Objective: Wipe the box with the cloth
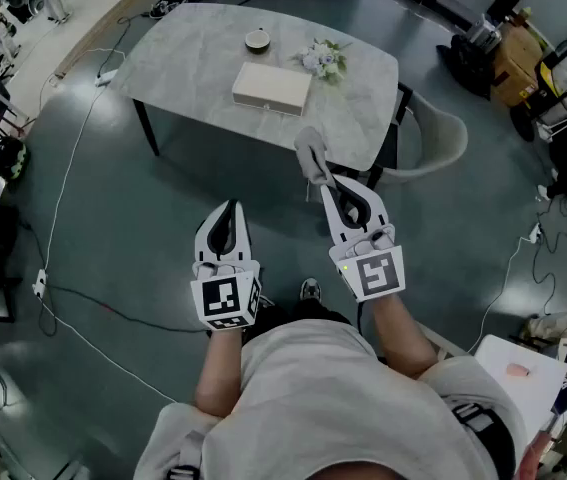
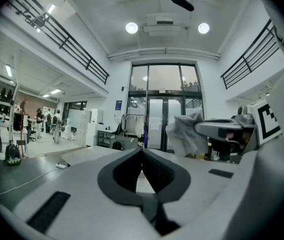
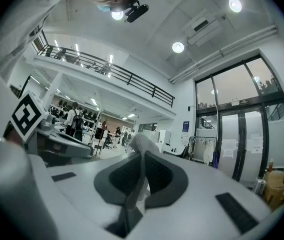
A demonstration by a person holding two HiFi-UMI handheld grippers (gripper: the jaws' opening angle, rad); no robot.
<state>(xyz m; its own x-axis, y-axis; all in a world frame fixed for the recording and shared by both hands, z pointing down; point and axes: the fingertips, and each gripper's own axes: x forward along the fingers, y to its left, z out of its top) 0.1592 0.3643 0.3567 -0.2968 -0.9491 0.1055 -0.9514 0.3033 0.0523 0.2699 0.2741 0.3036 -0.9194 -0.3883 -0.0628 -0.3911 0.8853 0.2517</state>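
Note:
A flat beige box (image 1: 272, 87) lies on the grey marbled table (image 1: 193, 63), well ahead of both grippers. My right gripper (image 1: 329, 186) is shut on a grey cloth (image 1: 311, 154), which sticks up past its tips short of the table's near edge. In the right gripper view the cloth (image 3: 140, 145) is pinched between the jaws and bulges above them. My left gripper (image 1: 228, 208) hangs lower and to the left over the floor, shut and empty. In the left gripper view its tips (image 2: 142, 149) meet, and the cloth (image 2: 187, 134) shows at right.
On the table behind the box stand a small round bowl (image 1: 257, 39) and a bunch of pale flowers (image 1: 324, 60). A light chair (image 1: 433, 143) sits at the table's right end. Cables (image 1: 63, 198) run across the grey floor at left. Boxes and gear (image 1: 518, 58) crowd the far right.

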